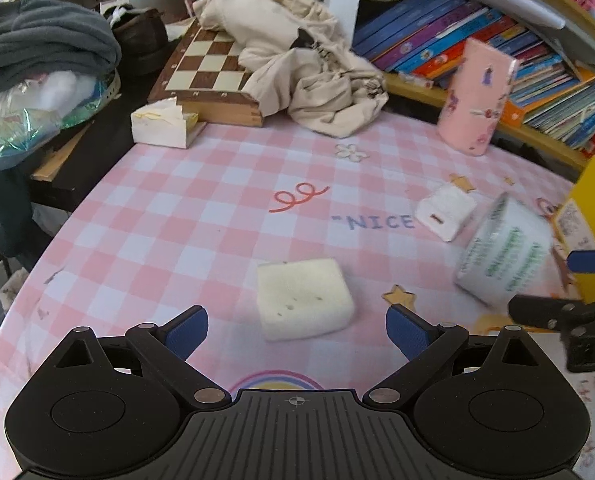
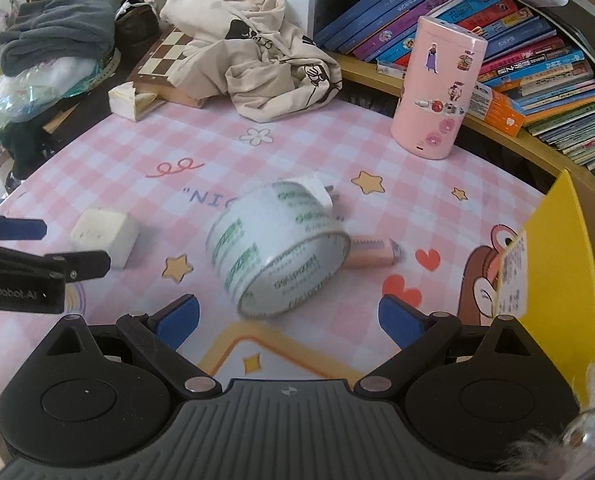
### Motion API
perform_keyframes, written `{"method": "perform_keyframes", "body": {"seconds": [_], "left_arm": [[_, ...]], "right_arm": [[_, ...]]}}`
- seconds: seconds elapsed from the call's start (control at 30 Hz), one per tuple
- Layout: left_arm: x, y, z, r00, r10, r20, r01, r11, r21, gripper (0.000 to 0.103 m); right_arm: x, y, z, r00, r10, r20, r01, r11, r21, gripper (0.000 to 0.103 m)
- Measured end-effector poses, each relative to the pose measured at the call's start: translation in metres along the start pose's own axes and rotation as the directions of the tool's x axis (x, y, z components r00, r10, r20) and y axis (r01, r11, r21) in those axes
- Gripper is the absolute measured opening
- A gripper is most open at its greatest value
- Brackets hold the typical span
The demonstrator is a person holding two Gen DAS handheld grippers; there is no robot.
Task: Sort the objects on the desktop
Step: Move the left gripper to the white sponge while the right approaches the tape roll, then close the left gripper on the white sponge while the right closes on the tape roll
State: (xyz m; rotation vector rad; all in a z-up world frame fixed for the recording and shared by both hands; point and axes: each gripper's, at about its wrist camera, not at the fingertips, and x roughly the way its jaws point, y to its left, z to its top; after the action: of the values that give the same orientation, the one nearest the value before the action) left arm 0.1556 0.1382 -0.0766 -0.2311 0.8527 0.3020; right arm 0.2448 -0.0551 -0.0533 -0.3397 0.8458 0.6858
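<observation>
Left wrist view: the left gripper [image 1: 296,332] is spread wide and empty above a pink checked tablecloth [image 1: 169,216], with a cream sponge block [image 1: 304,298] lying just ahead at twelve o'clock, a white charger [image 1: 446,211] and a blurred tape roll [image 1: 504,255] toward two o'clock. Right wrist view: the right gripper [image 2: 288,319] is likewise released, holding nothing, and the tape roll [image 2: 281,249] lies tilted at twelve o'clock just beyond its fingertips, the sponge block [image 2: 105,237] at ten o'clock, a pink cylinder [image 2: 437,87] upright at one o'clock.
</observation>
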Motion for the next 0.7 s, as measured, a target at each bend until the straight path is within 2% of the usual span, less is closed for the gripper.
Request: {"method": "perform_keyframes", "body": {"seconds": [0.23,0.57,0.63,0.7], "left_arm": [[0.019,0.002,0.006,1.0,-0.001,-0.018,0.002,1.0,0.019,0.097],[0.034,0.0,0.009,0.999,-0.022,-0.024,0.023,0.998,0.051,0.091],[0.034,-0.001,0.009,0.999,-0.028,-0.022,0.029,0.998,0.062,0.088],[0.033,0.0,0.01,0.999,-0.03,-0.02,0.031,0.997,0.069,0.08]], "right_arm": [[0.021,-0.001,0.015,1.0,0.015,0.004,-0.015,1.0,0.001,0.097],[0.042,-0.001,0.024,0.999,0.037,-0.009,-0.037,0.999,-0.004,0.096],[0.045,-0.002,0.023,0.999,0.046,-0.016,-0.046,0.999,-0.003,0.095],[0.047,-0.004,0.022,0.998,0.054,-0.017,-0.054,0.999,-0.001,0.094]]}}
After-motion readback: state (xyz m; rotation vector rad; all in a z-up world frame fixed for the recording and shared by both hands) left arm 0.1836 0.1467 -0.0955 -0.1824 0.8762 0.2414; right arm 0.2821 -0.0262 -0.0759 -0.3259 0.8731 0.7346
